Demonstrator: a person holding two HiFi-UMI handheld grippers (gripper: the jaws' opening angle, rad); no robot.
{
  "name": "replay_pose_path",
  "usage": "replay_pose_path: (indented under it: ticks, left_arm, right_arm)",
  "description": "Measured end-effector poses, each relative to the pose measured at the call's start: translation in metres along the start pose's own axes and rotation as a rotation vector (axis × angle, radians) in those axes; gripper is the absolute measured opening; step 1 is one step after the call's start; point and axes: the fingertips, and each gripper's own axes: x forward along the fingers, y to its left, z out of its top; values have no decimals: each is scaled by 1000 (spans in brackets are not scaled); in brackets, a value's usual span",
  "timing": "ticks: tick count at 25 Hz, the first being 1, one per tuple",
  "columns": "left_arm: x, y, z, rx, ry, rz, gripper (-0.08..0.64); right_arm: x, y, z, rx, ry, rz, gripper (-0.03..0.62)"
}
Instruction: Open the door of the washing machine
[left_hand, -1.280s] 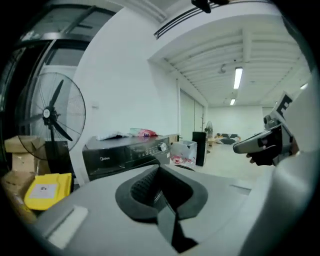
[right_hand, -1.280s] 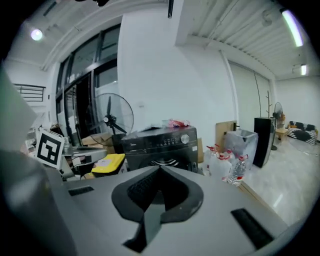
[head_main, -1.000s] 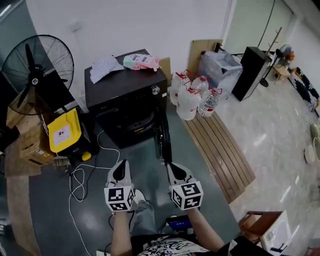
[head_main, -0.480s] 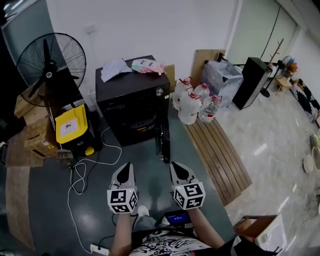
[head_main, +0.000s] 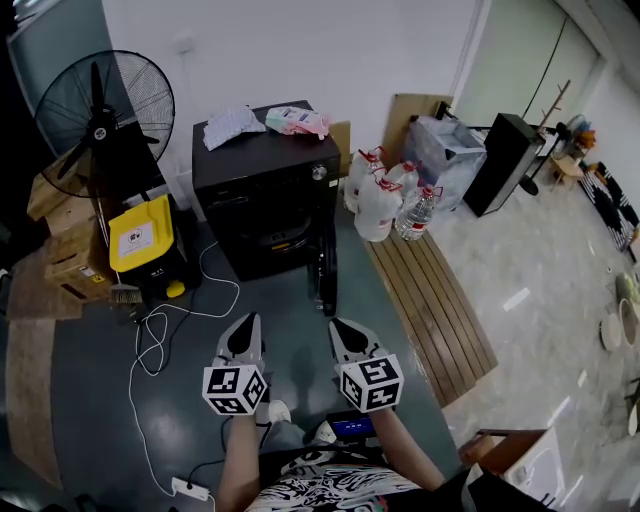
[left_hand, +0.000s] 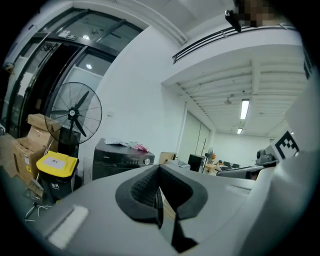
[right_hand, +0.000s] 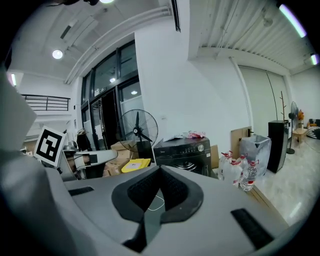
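Door (head_main: 326, 272) stands swung out, edge-on, from the front right corner of the washing machine (head_main: 262, 185), drum mouth exposed. Likely rigid, hinged and moderately heavy, with smooth plastic; best taken at the free rim. Left gripper (head_main: 245, 335) and right gripper (head_main: 346, 338) hang well in front of the machine, jaws pressed together, empty.

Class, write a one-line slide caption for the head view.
Left tool and right tool, both shut and empty, face the black washing machine, its door already swung open.
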Motion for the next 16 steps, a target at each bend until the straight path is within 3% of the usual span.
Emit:
replay_pose_path:
  ticks: [4,9,16]
  left_arm:
    - [2,0,1,-6,8,7,2]
    - [5,-1,-3,100,49,35,2]
    - [7,-3,-3,102,55,47,2]
  right_arm:
    - [0,-3,0,4,4,5,2]
    - [2,-5,-2,6,12,12,2]
    - [2,-8,0,6,14,17,2]
